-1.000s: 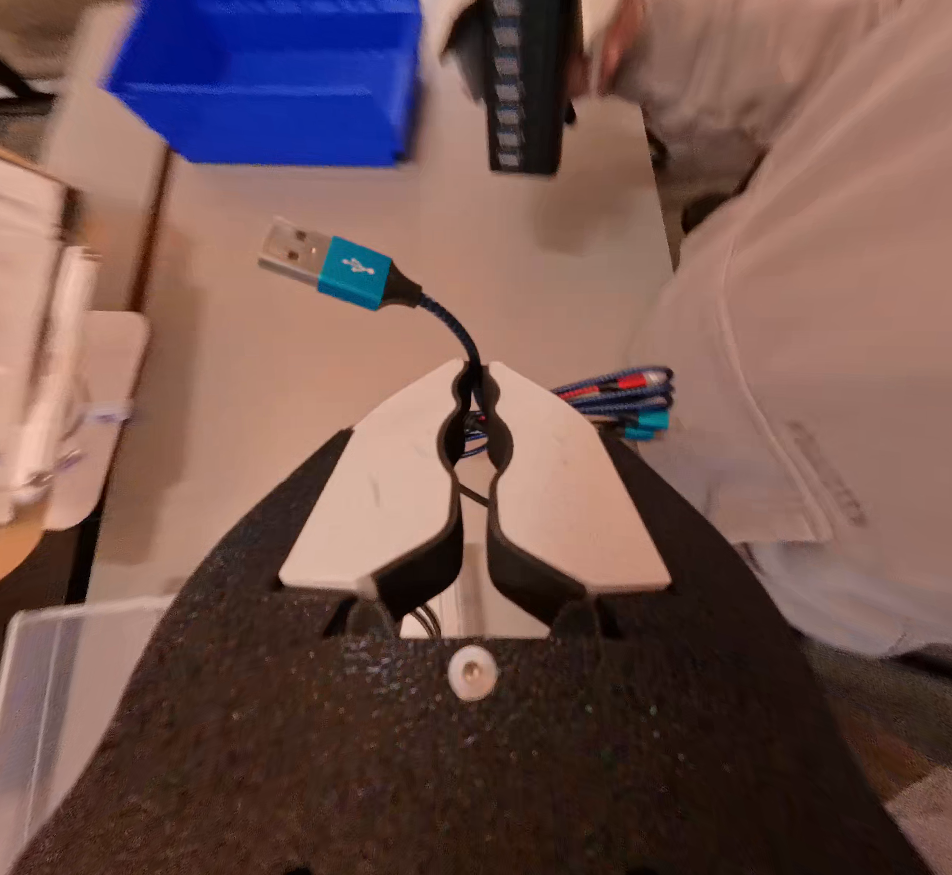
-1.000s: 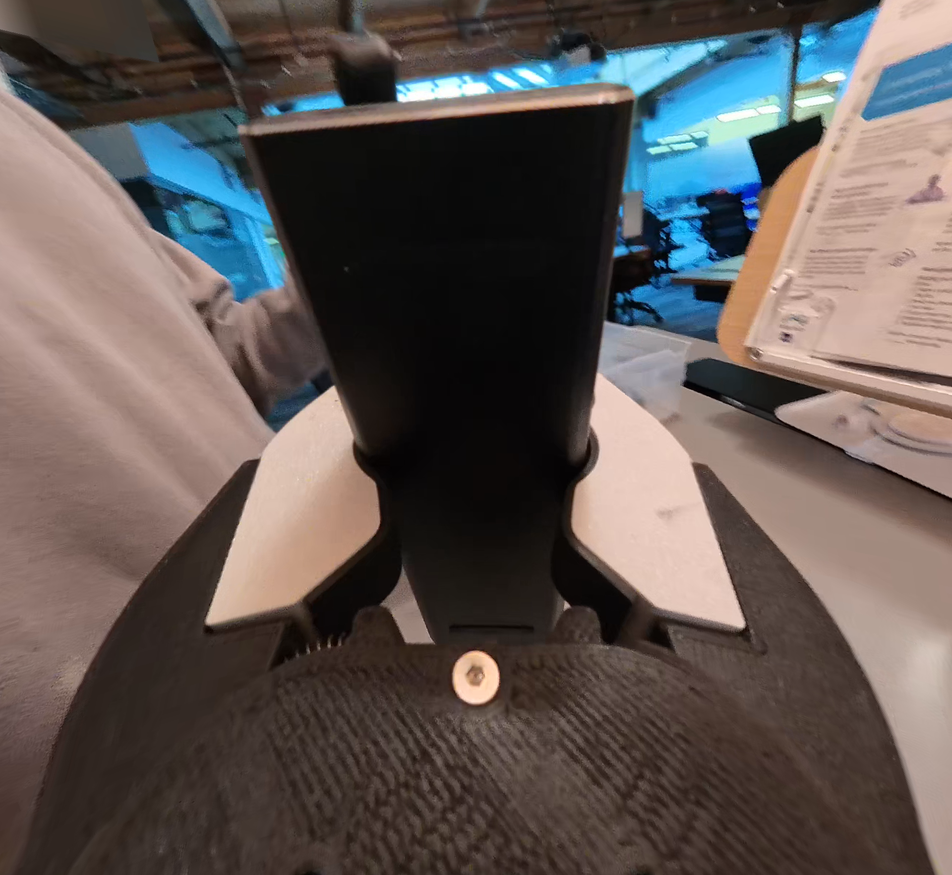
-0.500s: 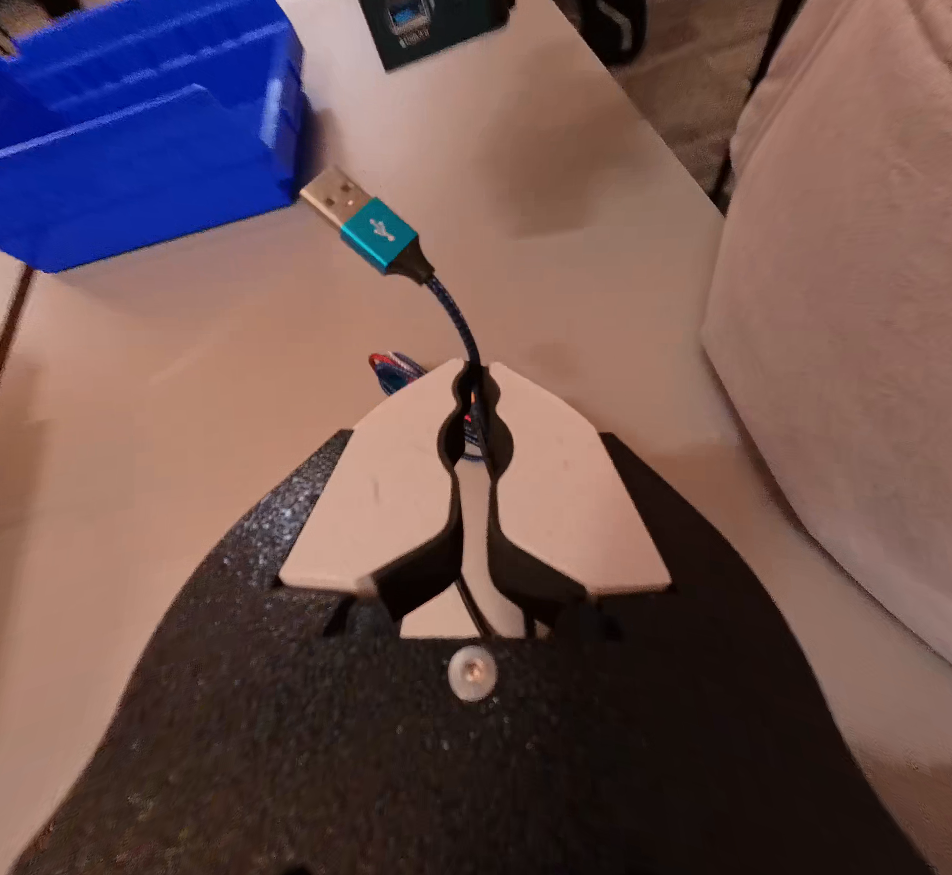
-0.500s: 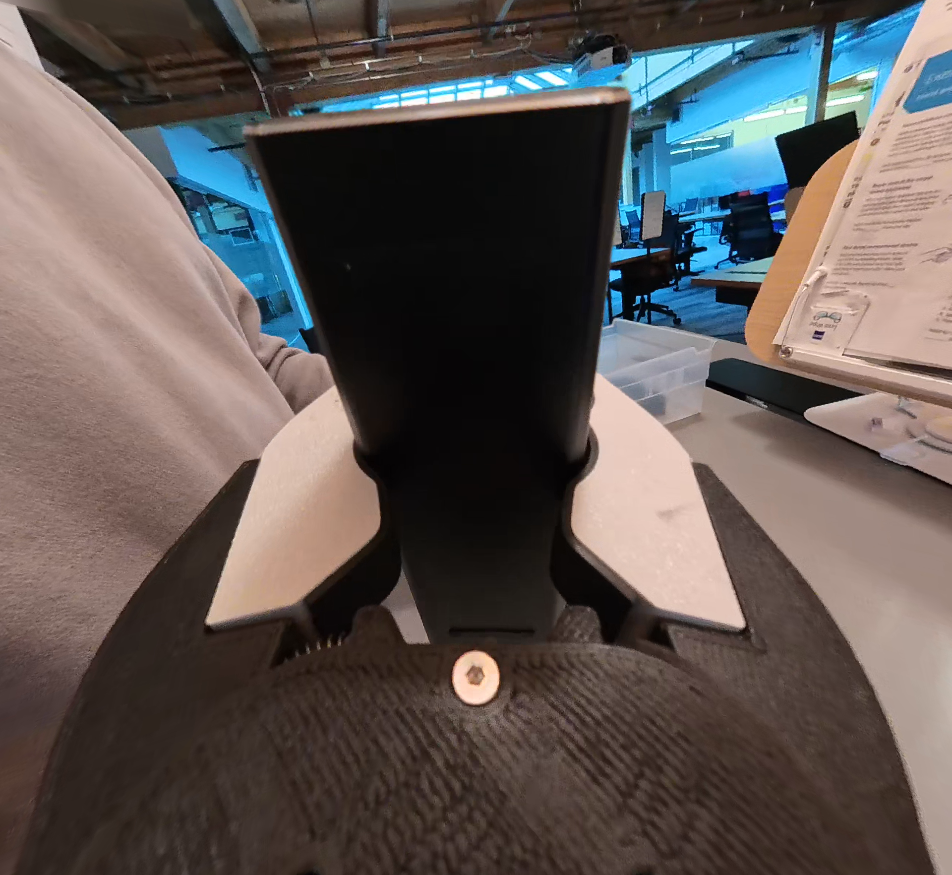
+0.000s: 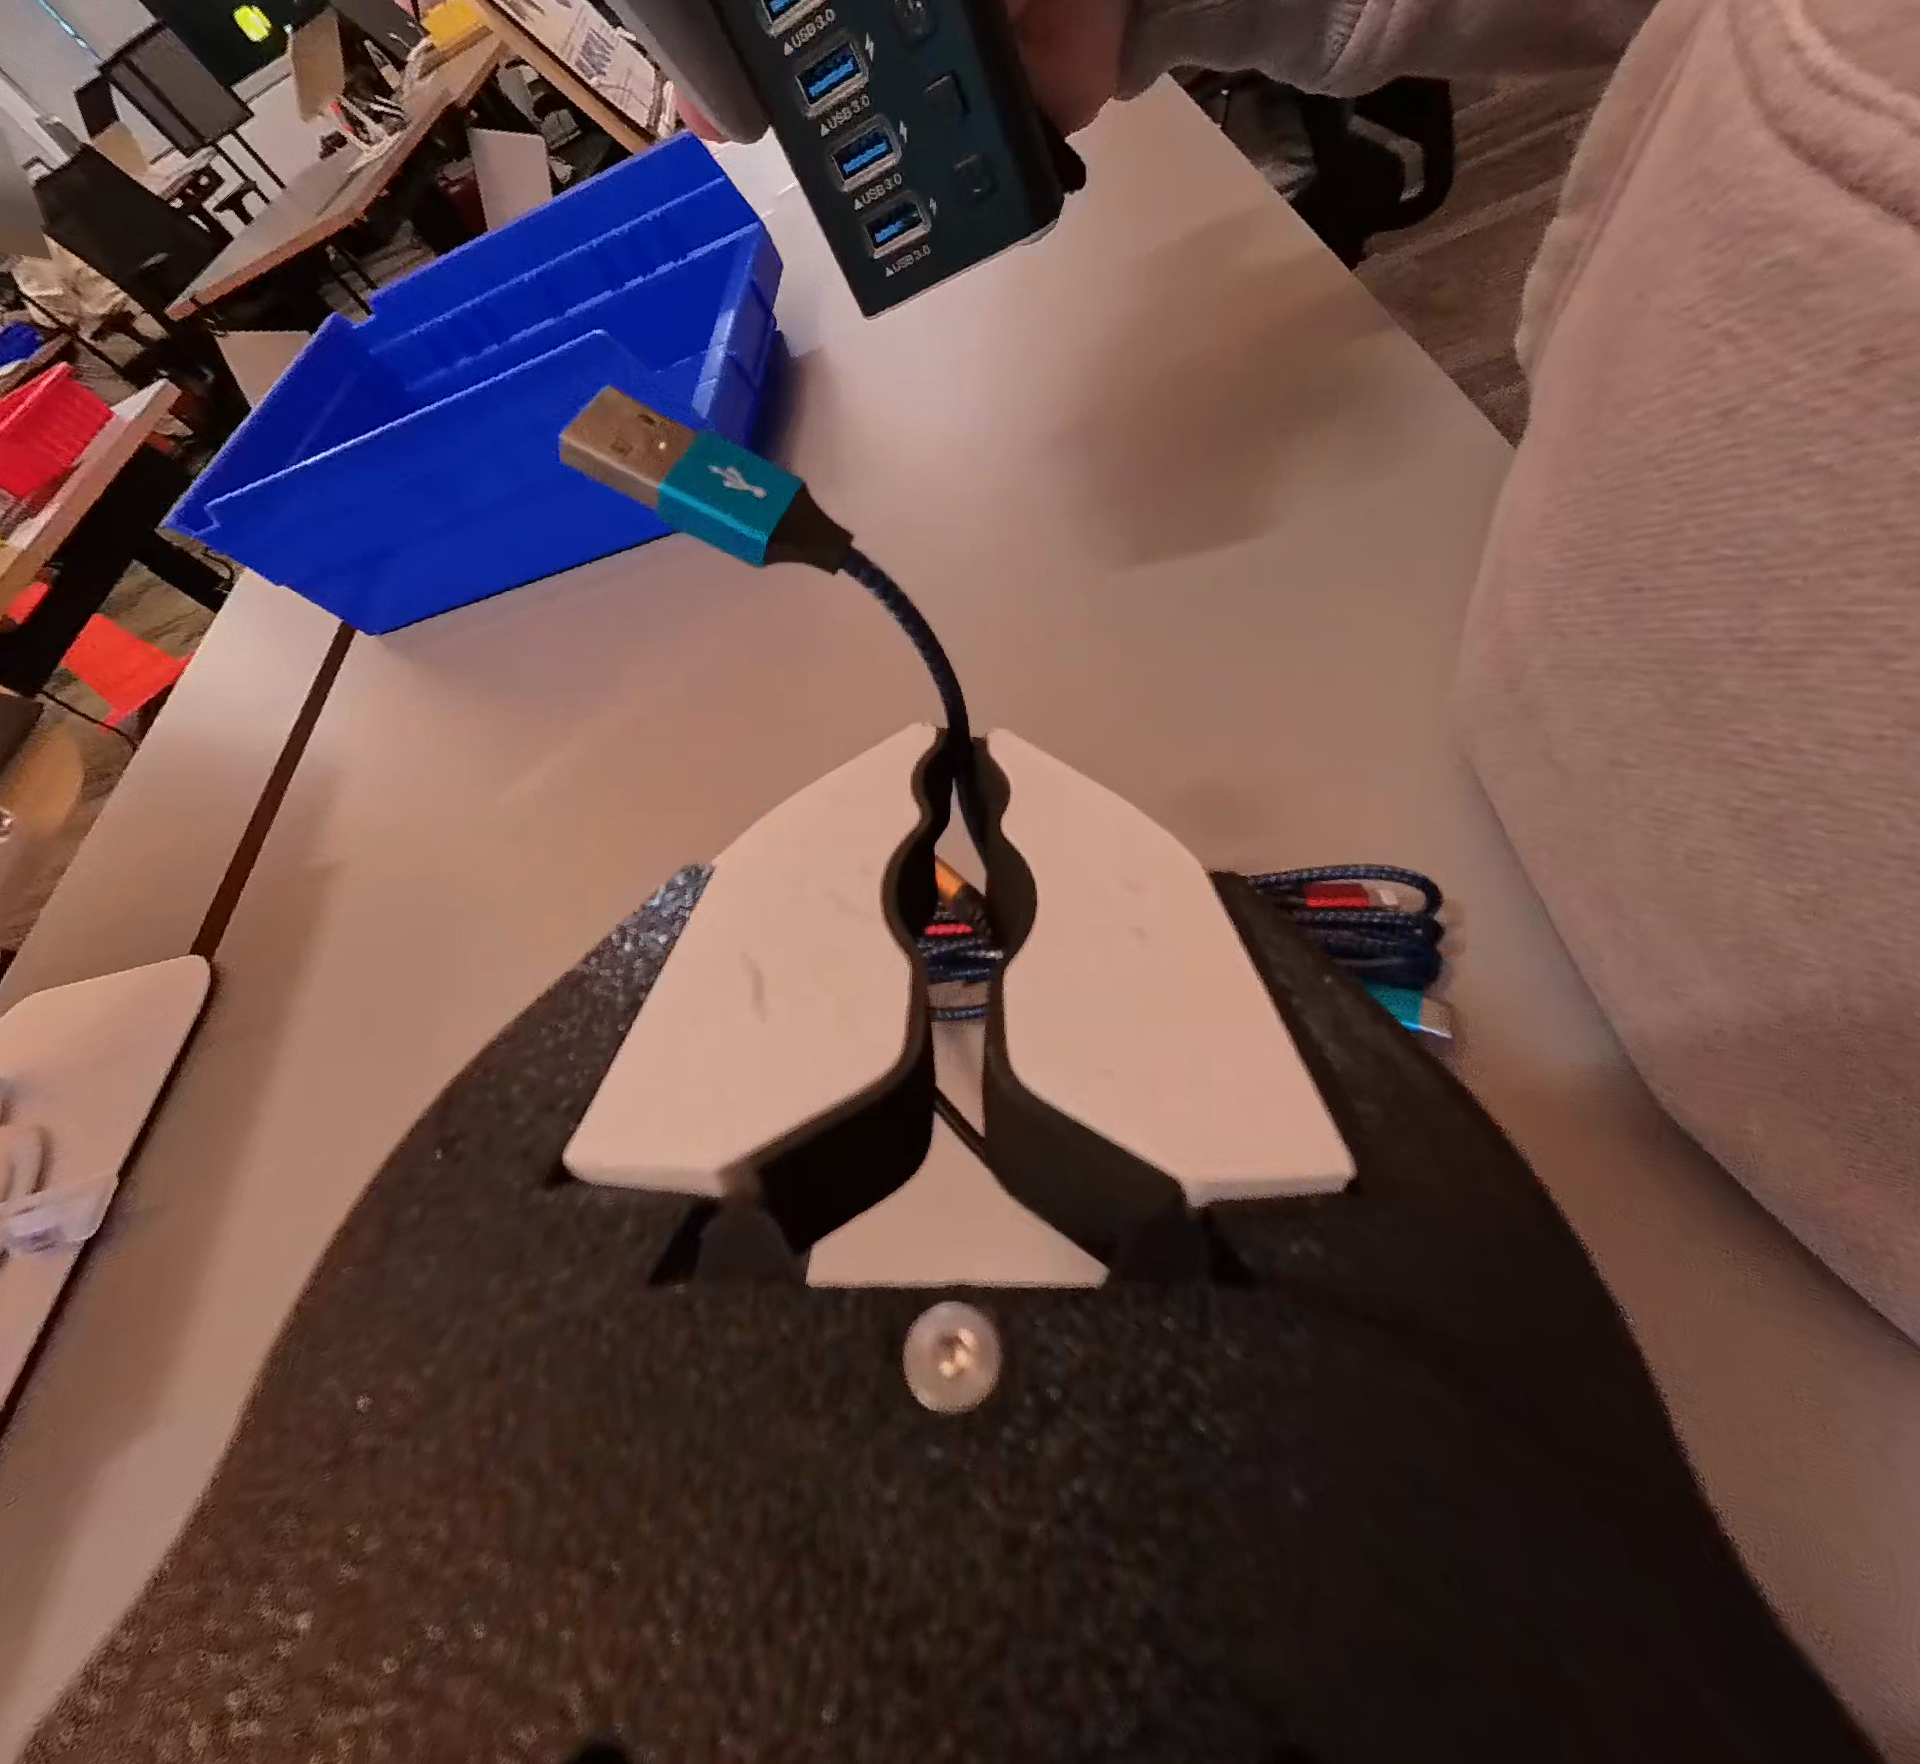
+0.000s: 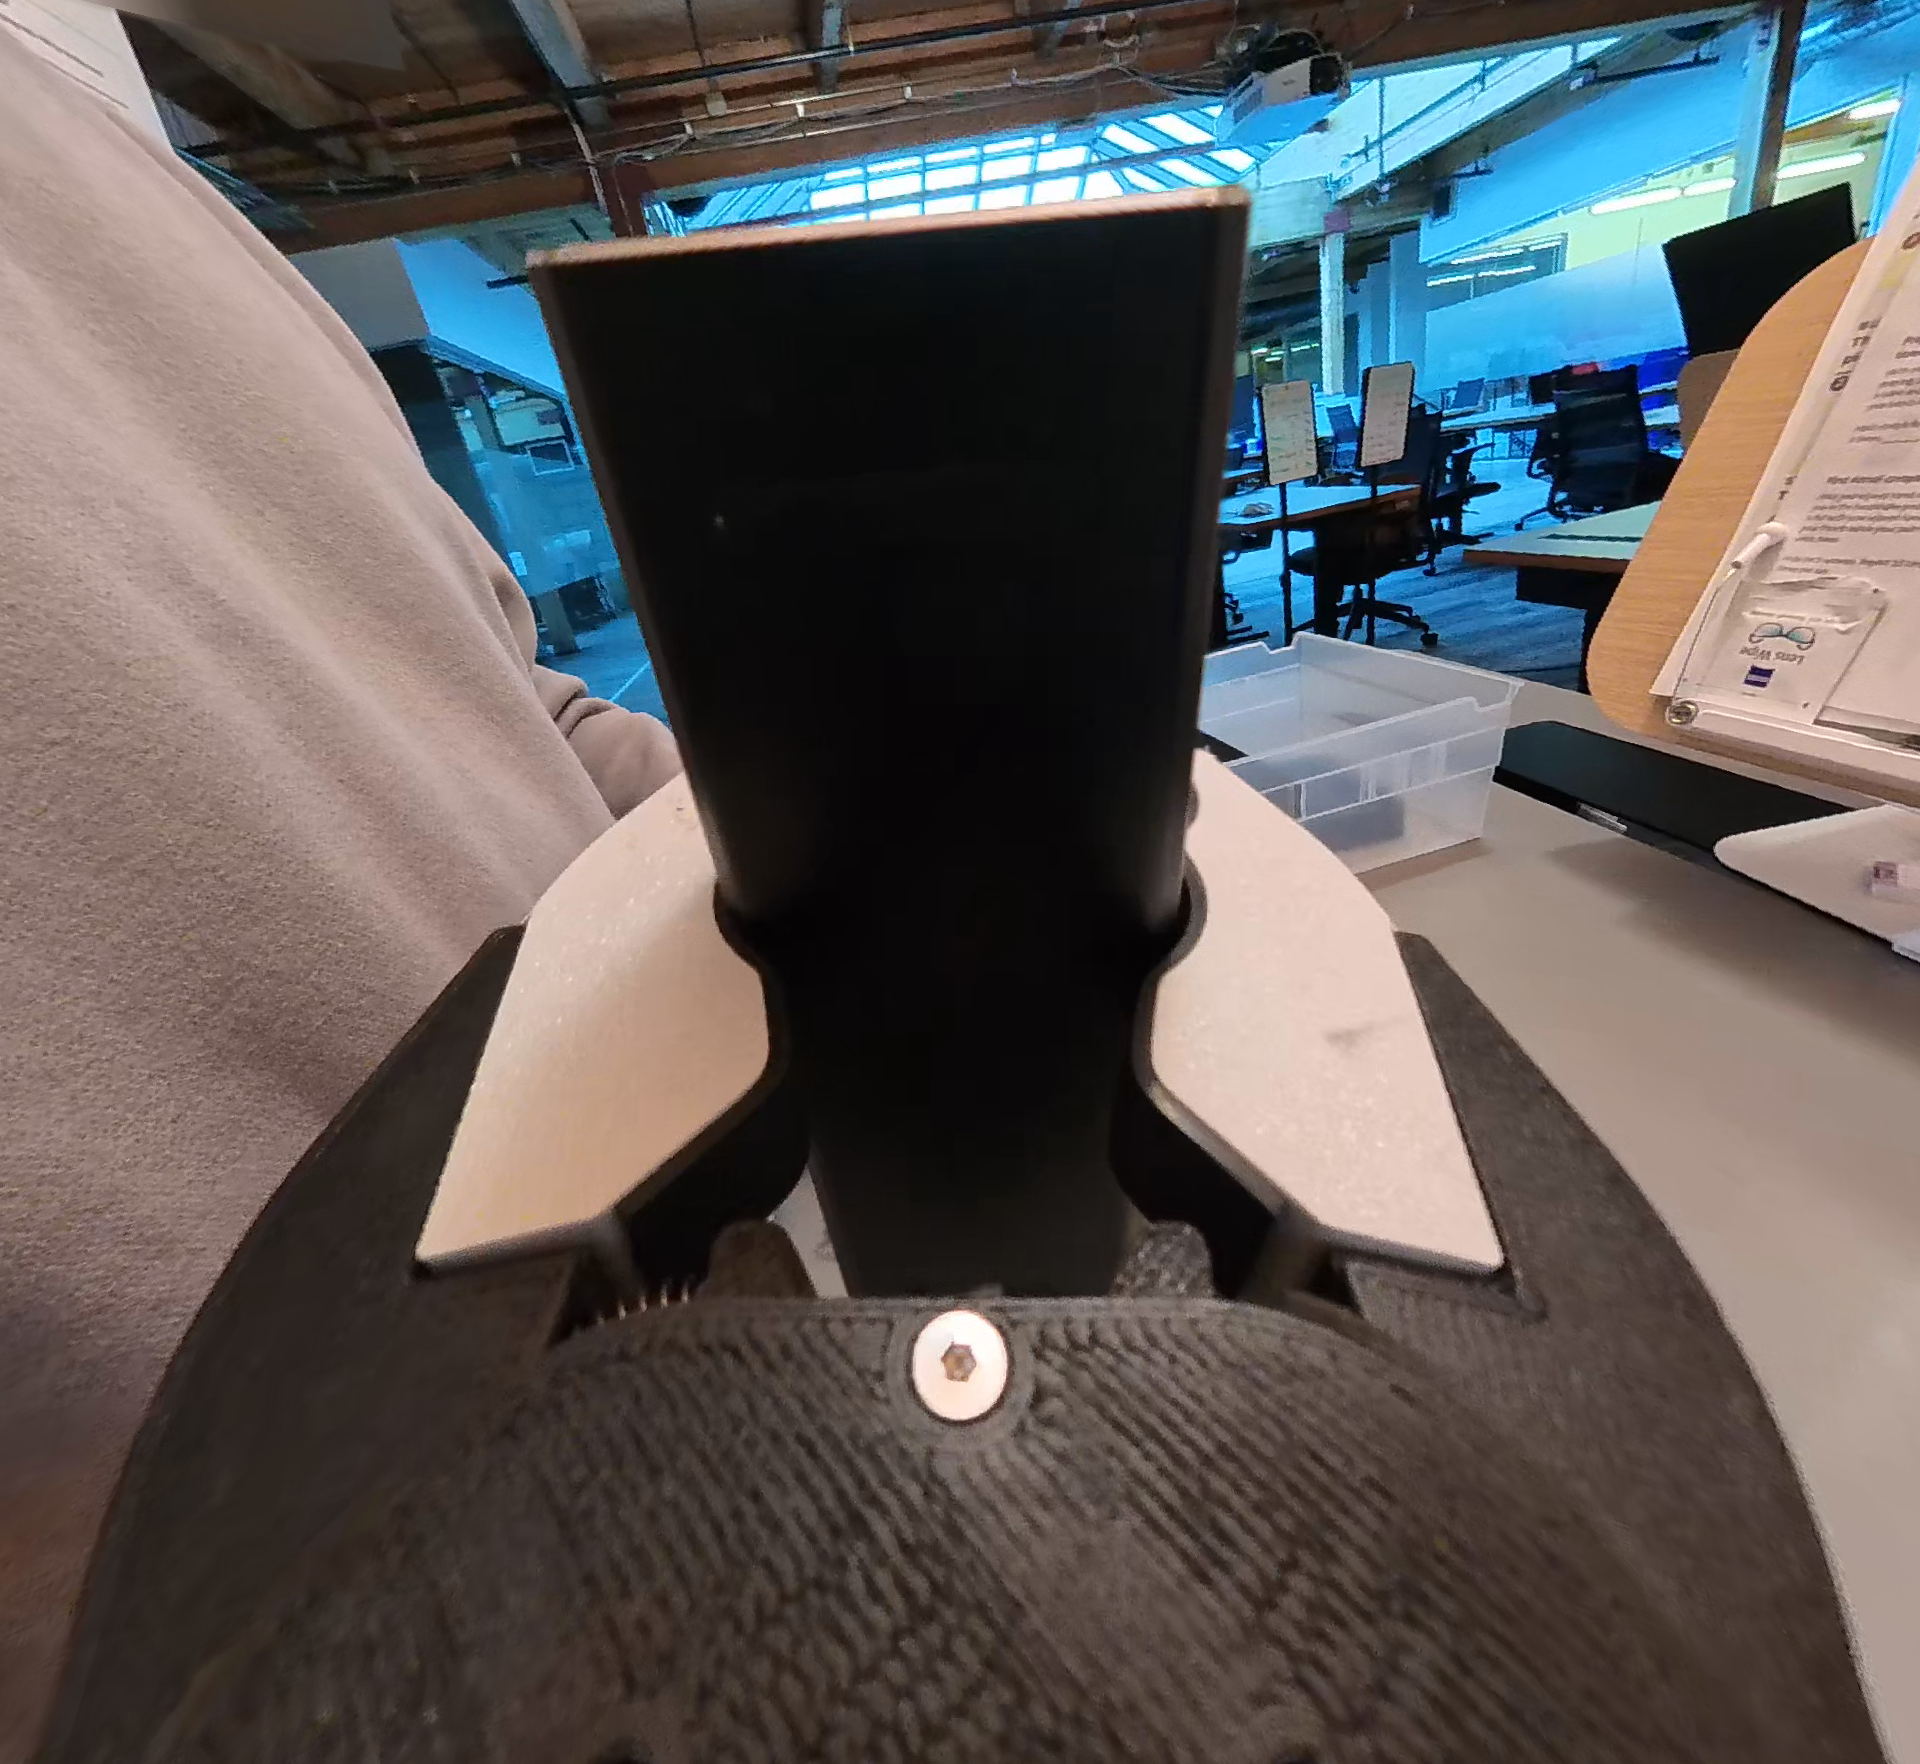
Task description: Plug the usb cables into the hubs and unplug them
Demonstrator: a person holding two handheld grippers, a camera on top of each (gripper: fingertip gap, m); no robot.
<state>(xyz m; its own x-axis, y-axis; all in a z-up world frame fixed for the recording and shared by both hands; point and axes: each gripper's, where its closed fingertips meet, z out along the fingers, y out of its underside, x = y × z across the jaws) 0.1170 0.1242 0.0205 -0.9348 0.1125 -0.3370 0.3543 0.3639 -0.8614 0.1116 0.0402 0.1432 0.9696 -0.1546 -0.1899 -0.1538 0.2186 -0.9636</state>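
Since the braided USB cable (image 5: 914, 634) is pinched low in the left gripper (image 5: 961, 748), its floppy plug (image 5: 681, 488) droops; regripping nearer the teal shell is advised. The rigid black hub (image 6: 904, 571) is clamped by the right gripper (image 6: 951, 893).

one hub (image 5: 883, 62), one blue bin (image 5: 499, 478), one clear bin (image 6: 1361, 738)

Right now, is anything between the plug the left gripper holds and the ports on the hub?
Nothing visible. The left gripper pinches the braided cable, its teal USB plug raised in open air. The hub, clamped in the right gripper, hangs above it, ports in view. The blue bin sits off to the side.
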